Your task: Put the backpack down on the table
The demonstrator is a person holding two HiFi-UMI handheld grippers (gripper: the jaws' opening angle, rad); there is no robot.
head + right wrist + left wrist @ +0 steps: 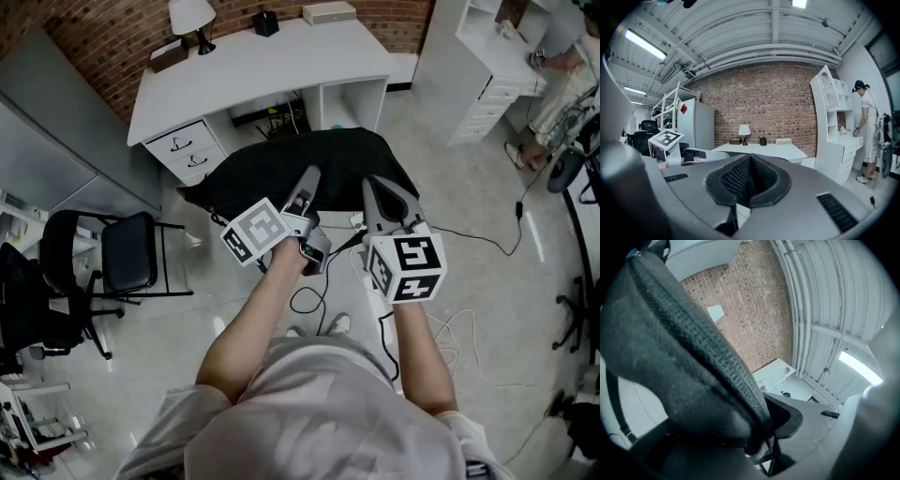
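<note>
Over floor, left gripper clamping backpack

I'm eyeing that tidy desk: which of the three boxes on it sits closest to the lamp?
The brown box, right beside the lamp at the desk's left end in the head view. The black box and the white box stand farther right.

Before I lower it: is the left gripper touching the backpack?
Touching. In the left gripper view, the left gripper is clamped on the backpack; its black fabric fills the jaws.
</note>
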